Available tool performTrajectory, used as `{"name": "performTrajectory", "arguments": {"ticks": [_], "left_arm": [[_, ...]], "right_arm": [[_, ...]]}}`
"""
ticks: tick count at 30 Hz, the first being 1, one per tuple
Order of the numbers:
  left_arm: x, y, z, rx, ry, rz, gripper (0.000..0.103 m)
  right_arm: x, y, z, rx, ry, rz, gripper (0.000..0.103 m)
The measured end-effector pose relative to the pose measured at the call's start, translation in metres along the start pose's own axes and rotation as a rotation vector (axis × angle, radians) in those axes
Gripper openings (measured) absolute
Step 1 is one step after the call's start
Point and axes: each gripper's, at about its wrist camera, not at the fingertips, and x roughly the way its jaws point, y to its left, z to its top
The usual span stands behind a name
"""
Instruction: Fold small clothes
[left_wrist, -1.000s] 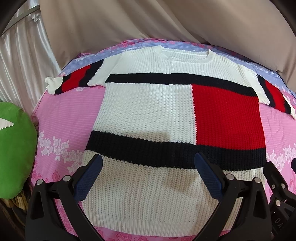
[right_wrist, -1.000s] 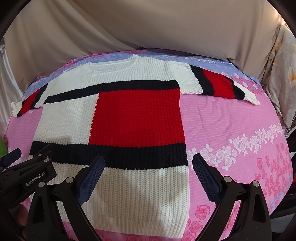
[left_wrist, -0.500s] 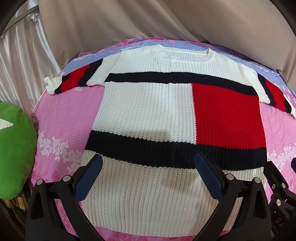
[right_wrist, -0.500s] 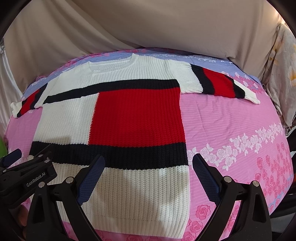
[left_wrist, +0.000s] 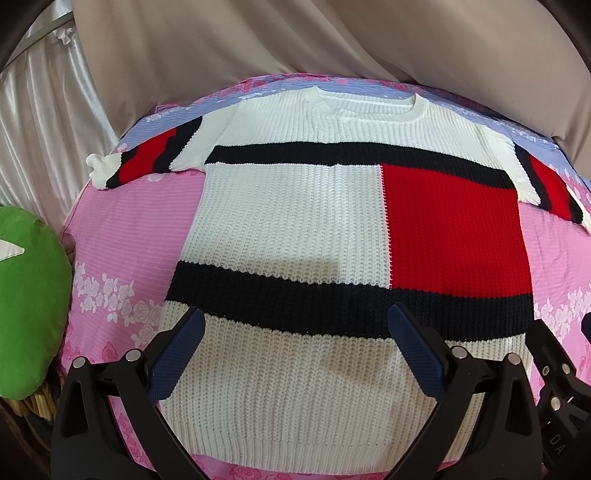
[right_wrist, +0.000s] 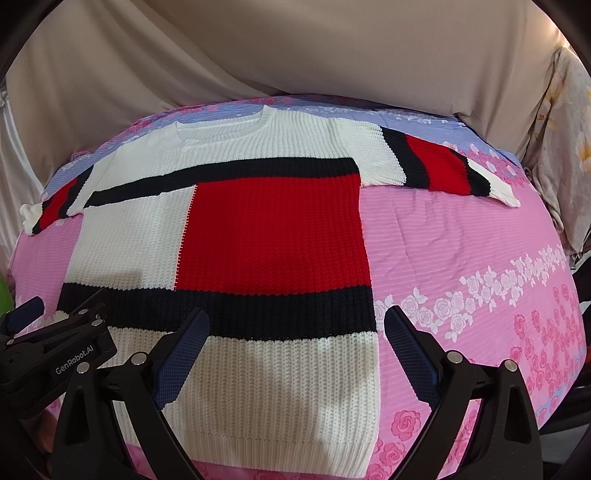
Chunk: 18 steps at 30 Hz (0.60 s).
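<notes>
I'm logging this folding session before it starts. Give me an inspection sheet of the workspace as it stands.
Surface: pink floral bedsheet, a few light creases, with a lavender band along the far edge.
Job's things: knit sweater in white, red and navy, spread flat, front up, both sleeves out to the sides, not yet folded.
Clutter: nothing seen on the sheet.
Grippers: left tool open, above the hem; right tool open, above the hem's right corner; neither holds cloth.
Cables: nothing seen.
Surroundings: beige drape behind; green cushion off the left edge.
</notes>
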Motion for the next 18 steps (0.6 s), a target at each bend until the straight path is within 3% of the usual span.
{"name": "performTrajectory", "arguments": {"ticks": [18], "left_arm": [[0.008, -0.007, 0.000, 0.010, 0.025, 0.005, 0.097]], "right_arm": [[0.013, -0.008, -0.002, 0.024, 0.035, 0.011, 0.094]]}}
